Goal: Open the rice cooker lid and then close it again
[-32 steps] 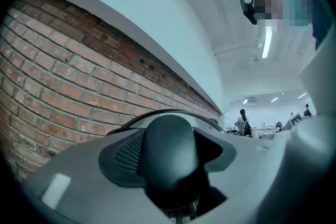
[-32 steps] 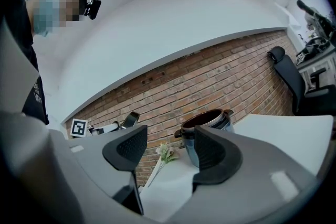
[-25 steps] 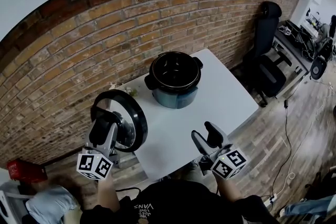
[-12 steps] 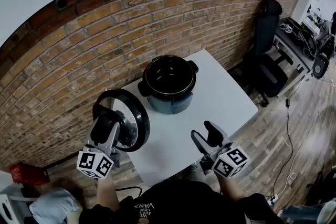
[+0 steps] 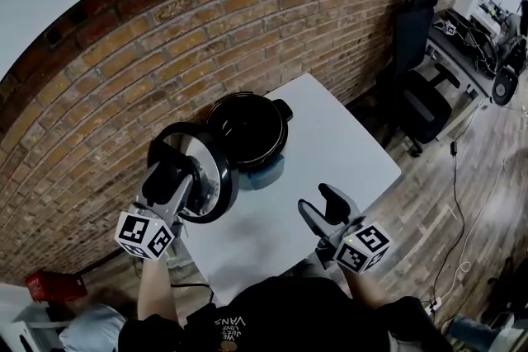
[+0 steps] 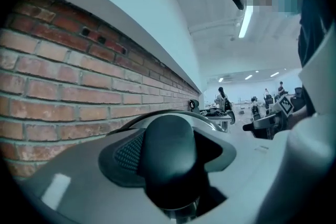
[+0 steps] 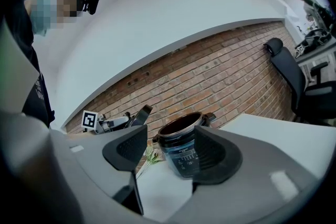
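Observation:
The rice cooker [image 5: 252,132] stands uncovered on the white table [image 5: 338,140], a dark pot in a blue body. Its round black-rimmed lid [image 5: 202,169] hangs tilted on edge just left of the pot, overlapping the pot's left rim in the head view. My left gripper [image 5: 177,177] is shut on the lid's black knob [image 6: 170,157], which fills the gap between the pads. My right gripper [image 5: 323,208] stands open and empty over the table's near edge. In the right gripper view the cooker [image 7: 178,139] shows beyond the spread jaws.
A brick wall [image 5: 165,37] runs behind the table. A black office chair [image 5: 417,78] and a cluttered desk [image 5: 470,45] stand at the right, with cables on the wooden floor [image 5: 462,260]. A red box [image 5: 54,286] lies at the lower left. Green stems [image 7: 152,155] lie beside the cooker.
My left gripper has carried the lid rightward to the cooker's left rim. The right gripper has shifted slightly and stays open. The view has swung, so the cooker sits further left.

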